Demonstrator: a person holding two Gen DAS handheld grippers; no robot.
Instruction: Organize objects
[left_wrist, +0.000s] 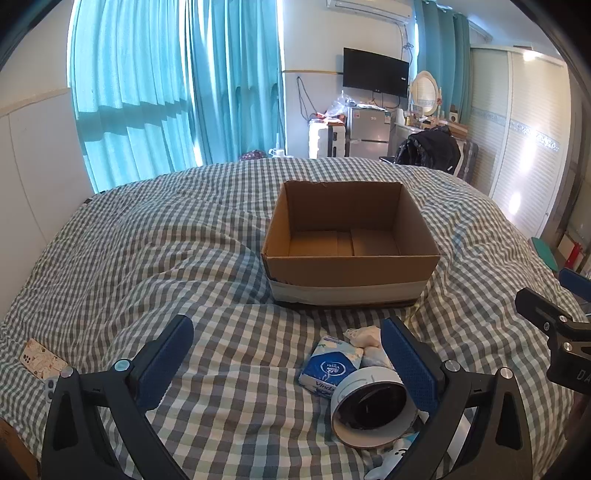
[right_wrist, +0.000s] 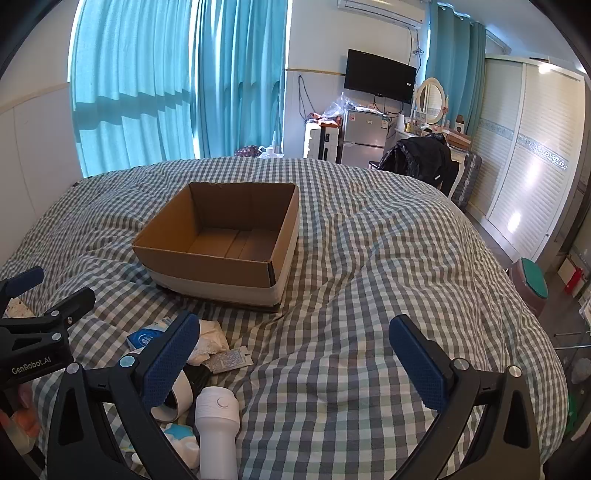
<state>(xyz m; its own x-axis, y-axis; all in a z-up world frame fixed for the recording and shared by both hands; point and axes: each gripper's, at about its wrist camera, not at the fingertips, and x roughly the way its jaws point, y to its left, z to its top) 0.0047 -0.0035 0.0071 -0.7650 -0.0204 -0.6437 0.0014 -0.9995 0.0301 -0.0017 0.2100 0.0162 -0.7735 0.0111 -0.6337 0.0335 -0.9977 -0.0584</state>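
An open, empty cardboard box (left_wrist: 351, 243) stands on the checked bed cover; it also shows in the right wrist view (right_wrist: 221, 236). A pile of small objects lies in front of it: a blue tissue pack (left_wrist: 330, 365) (right_wrist: 142, 338), a white tape roll (left_wrist: 369, 406) (right_wrist: 177, 400), a crumpled white cloth (left_wrist: 364, 336) (right_wrist: 210, 338), a white cylinder with a button (right_wrist: 217, 424) and a tagged black item (right_wrist: 227, 360). My left gripper (left_wrist: 286, 360) is open, hovering left of the pile. My right gripper (right_wrist: 295, 354) is open, right of the pile.
A phone in a patterned case (left_wrist: 40, 360) lies at the bed's left edge. The checked bed cover (right_wrist: 369, 277) is rumpled. Beyond the bed are teal curtains (left_wrist: 177, 92), a fridge (left_wrist: 369, 133), a chair with a black jacket (left_wrist: 432, 147) and a wardrobe (right_wrist: 524, 166).
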